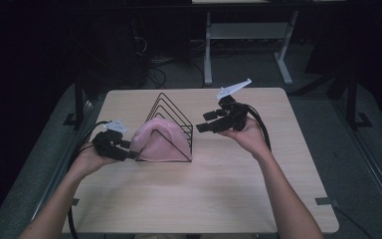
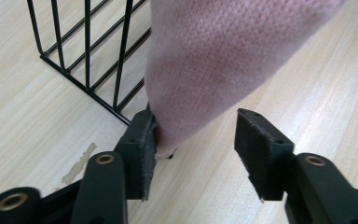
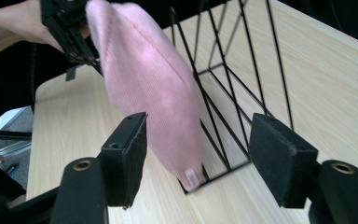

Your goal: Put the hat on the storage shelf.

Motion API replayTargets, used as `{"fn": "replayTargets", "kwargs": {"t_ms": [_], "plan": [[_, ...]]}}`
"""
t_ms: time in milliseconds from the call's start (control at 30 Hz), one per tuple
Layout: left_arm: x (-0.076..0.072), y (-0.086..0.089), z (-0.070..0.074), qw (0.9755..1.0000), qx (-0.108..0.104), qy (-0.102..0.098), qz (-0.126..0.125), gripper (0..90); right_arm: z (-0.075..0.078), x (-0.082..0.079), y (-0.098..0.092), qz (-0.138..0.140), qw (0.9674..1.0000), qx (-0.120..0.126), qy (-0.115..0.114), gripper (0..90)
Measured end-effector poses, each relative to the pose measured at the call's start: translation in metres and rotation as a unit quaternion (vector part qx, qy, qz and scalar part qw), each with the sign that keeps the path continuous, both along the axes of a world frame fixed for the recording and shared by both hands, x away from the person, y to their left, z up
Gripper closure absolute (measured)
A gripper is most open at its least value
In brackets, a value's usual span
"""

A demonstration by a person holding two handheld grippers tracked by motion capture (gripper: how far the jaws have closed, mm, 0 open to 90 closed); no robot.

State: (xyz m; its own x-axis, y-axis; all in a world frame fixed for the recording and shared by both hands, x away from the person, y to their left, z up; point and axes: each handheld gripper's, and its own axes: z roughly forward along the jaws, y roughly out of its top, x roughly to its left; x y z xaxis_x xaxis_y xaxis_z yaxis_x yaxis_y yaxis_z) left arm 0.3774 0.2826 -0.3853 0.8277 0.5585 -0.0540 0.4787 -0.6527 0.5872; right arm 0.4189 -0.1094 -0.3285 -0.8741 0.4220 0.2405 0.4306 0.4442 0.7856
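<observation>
Black wire rack (image 1: pixel 171 124), triangular, w/ several nested peaked dividers, stands on light wood table (image 1: pixel 219 199), roughly mid-table toward the left. Pink knit hat (image 1: pixel 156 142) is draped over/against the rack's front end, its dome following the triangle's peak, lower edge down at the rack's base wire; can't tell if it sits in a slot or just on the outermost frame. Rear slots hold nothing else visible. Hat: soft pink, fine ribbed knit, rounded crown; in right gripper view it hangs as a long oval (image 3: pixel 149 88) alongside the rack wires (image 3: pixel 233 93), w/ a small pale tag at its low corner near the base wire. Left gripper (image 1: pixel 117 147) is low at the hat's left edge, resting near the table; in left gripper view its jaws stand wide apart, fabric (image 2: pixel 214 65) hanging down between them, the left pad (image 2: pixel 142 149) touching the hat's edge, the other pad clear of it, so not clamped. Rack corner (image 2: pixel 88 70) sits just beside. Right gripper (image 1: pixel 214 122) is held up off the table to the right of the rack, apart from it, jaws spread wide w/ nothing between them; the pads (image 3: pixel 126 158) frame hat and rack farther off. A small scuff marks the tabletop (image 2: pixel 37 130) near the left gripper.
</observation>
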Motion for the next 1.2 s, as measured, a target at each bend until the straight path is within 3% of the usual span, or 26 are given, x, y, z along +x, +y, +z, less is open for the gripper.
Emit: {"fn": "replayTargets", "kwargs": {"t_ms": [600,1200], "plan": [[-0.012,0.013,-0.003,0.9997,-0.016,-0.001,0.019,39.9,-0.024,-0.011,-0.047,-0.054,0.9982,-0.014,0.021,30.2],[-0.022,0.012,-0.005,0.9992,-0.028,-0.004,0.029,31.4,-0.05,-0.032,-0.095,-0.105,0.9931,-0.016,0.048,26.8]]}}
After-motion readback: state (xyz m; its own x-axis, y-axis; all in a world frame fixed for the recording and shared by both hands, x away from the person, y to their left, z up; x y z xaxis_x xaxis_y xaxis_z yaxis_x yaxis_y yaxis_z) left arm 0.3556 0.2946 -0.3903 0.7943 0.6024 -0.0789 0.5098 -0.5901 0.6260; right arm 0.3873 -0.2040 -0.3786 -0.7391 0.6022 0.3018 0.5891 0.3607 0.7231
